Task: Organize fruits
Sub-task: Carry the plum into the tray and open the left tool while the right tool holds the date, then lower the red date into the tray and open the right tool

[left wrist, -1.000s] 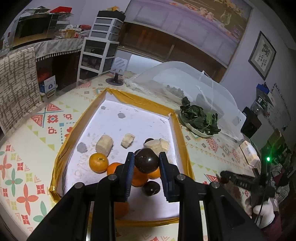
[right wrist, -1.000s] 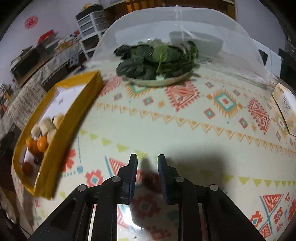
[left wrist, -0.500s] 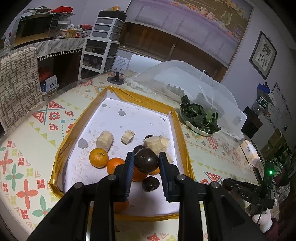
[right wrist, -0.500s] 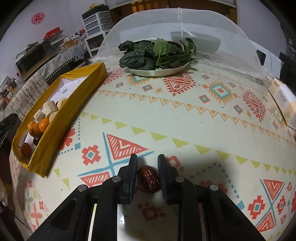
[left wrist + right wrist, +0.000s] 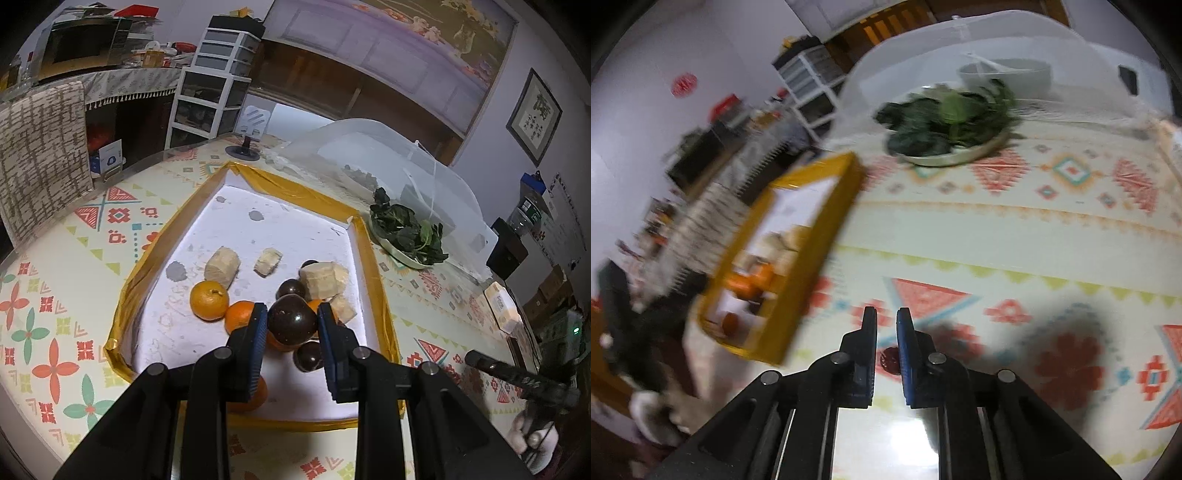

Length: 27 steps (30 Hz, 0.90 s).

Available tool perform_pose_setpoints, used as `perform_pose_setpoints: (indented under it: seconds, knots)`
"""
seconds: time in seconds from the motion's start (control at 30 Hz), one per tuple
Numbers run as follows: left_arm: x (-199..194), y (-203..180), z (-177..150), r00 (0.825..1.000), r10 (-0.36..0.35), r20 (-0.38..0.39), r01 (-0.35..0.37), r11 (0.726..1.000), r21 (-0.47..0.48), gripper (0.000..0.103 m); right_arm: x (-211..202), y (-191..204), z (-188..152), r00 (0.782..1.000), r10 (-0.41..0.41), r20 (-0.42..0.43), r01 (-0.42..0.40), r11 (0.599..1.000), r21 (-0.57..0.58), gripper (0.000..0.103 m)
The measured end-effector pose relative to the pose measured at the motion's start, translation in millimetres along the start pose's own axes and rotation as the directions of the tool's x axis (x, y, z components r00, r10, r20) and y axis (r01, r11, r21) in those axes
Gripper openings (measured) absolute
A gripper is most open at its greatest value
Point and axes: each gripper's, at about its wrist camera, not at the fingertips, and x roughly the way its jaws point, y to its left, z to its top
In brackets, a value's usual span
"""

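My left gripper [image 5: 291,321] is shut on a dark round fruit [image 5: 291,323] and holds it above the yellow-rimmed tray [image 5: 236,170]. The tray holds oranges [image 5: 209,300], dark fruits [image 5: 309,356] and pale cut chunks [image 5: 222,264]. My right gripper [image 5: 886,325] is shut on a small red date [image 5: 889,360], held low between the jaws above the patterned tablecloth. The tray [image 5: 816,236] shows blurred to the left in the right wrist view.
A plate of dark leafy greens [image 5: 410,236] sits right of the tray, also in the right wrist view [image 5: 949,125]. A white mesh food cover [image 5: 388,166] stands behind it. A small box [image 5: 502,308] lies at the right. A chair [image 5: 40,155] stands left.
My right gripper closed on the red date and lifted, swinging left toward the tray; its view is now blurred. The left gripper keeps holding the dark fruit over the tray.
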Motion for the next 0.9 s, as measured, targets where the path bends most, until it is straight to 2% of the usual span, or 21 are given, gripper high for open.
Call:
perform_pose_setpoints:
  seconds: [0.1, 0.17, 0.23, 0.3, 0.33, 0.57, 0.6, 0.67, 0.7, 0.73, 0.9]
  knots:
    - [1, 6, -1, 1.000, 0.007, -0.006, -0.007, 1.000, -0.012, 0.026, 8, 23, 2, 0.999, 0.032, -0.008, -0.032, 0.999, -0.031, 0.012]
    - [0, 9, -1, 1.000, 0.011, -0.008, -0.011, 1.000, -0.021, 0.026, 11, 34, 1, 1.000, 0.011, 0.008, -0.011, 0.998, -0.070, 0.012]
    - [-2, 11, 0, 1.000, 0.016, -0.004, -0.016, 1.000, -0.018, 0.026, 16, 35, -2, 0.999, -0.044, 0.004, 0.044, 0.993, -0.107, 0.015]
    - [-3, 12, 1, 0.999, 0.033, 0.004, -0.033, 0.999, -0.010, 0.026, 22, 30, -8, 0.993, -0.115, -0.013, 0.113, 0.985, -0.129, 0.030]
    - [-3, 13, 1, 0.999, 0.036, 0.005, -0.036, 0.999, -0.010, 0.026, 24, 27, -13, 0.990, -0.137, -0.022, 0.133, 0.982, -0.134, 0.032]
    - [9, 9, -6, 0.994, 0.102, -0.038, -0.101, 0.995, 0.022, 0.028, 38, 14, -28, 0.975, -0.219, -0.042, 0.211, 0.966, -0.147, 0.032]
    - [9, 9, -7, 0.993, 0.112, -0.038, -0.111, 0.993, 0.024, 0.030, 40, 15, -30, 0.972, -0.230, -0.041, 0.221, 0.963, -0.152, 0.032]
    - [4, 10, -7, 0.992, 0.126, -0.024, -0.126, 0.992, 0.013, 0.054, 40, 17, -33, 0.969, -0.247, -0.026, 0.239, 0.957, -0.164, 0.032]
    - [1, 11, -6, 0.992, 0.126, -0.013, -0.126, 0.992, 0.007, 0.059, 40, 19, -35, 0.967, -0.255, -0.026, 0.247, 0.953, -0.175, 0.022]
    - [-2, 12, -5, 0.992, 0.125, -0.001, -0.125, 0.992, 0.001, 0.065, 40, 21, -36, 0.965, -0.262, -0.029, 0.252, 0.949, -0.187, 0.021]
    - [-17, 13, 0, 0.992, 0.118, 0.043, -0.117, 0.993, -0.016, 0.071, 34, 29, -42, 0.964, -0.266, -0.012, 0.258, 0.944, -0.205, 0.020]
